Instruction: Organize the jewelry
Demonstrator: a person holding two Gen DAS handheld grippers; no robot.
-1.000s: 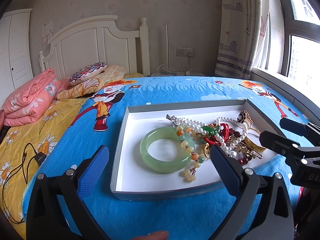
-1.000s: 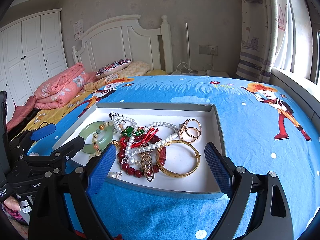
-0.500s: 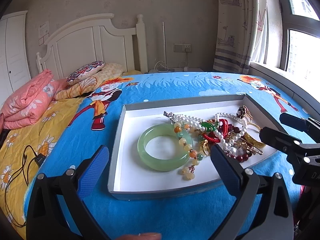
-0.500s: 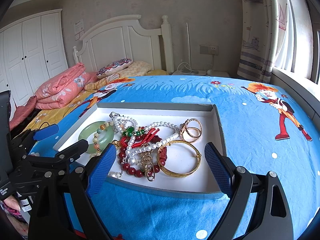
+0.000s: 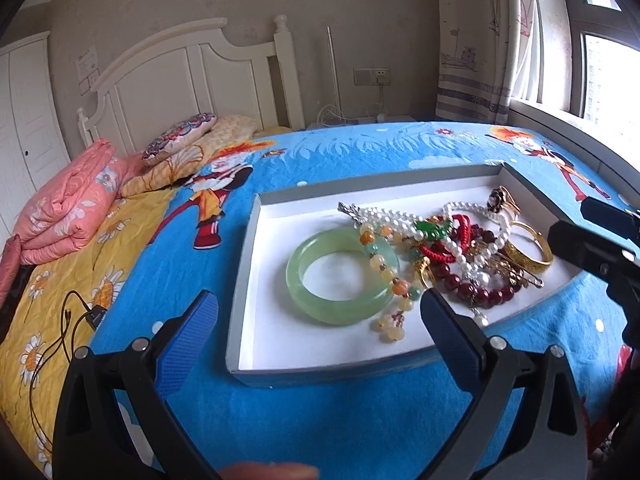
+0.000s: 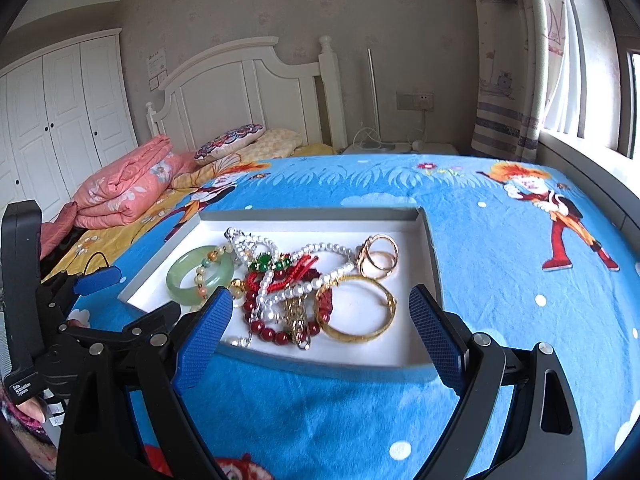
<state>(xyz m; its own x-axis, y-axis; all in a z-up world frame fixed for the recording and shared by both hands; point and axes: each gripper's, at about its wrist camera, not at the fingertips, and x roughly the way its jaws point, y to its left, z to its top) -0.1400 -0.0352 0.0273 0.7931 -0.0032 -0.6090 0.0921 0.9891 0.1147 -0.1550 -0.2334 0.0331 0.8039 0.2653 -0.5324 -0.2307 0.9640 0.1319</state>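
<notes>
A shallow grey tray with a white floor (image 5: 244,248) (image 6: 430,240) lies on the blue bedspread. In it lie a green jade bangle (image 5: 320,304) (image 6: 180,280), a tangle of pearl, red and coloured bead strands (image 5: 452,248) (image 6: 280,280), a gold bangle (image 5: 532,256) (image 6: 360,334) and gold rings (image 6: 378,256). My left gripper (image 5: 318,322) is open and empty, hovering before the tray's near left edge. My right gripper (image 6: 320,316) is open and empty, above the tray's near right edge.
The bed carries a folded pink quilt (image 5: 68,208) and pillows (image 5: 180,144) by the white headboard (image 5: 192,76). A black cable and charger (image 5: 80,320) lie on the yellow sheet at left. Window and curtain (image 5: 472,40) stand at right.
Both grippers have edged slightly closer to the tray; the left view has shifted a little left. Jaws stay open and the jewelry has not moved.
</notes>
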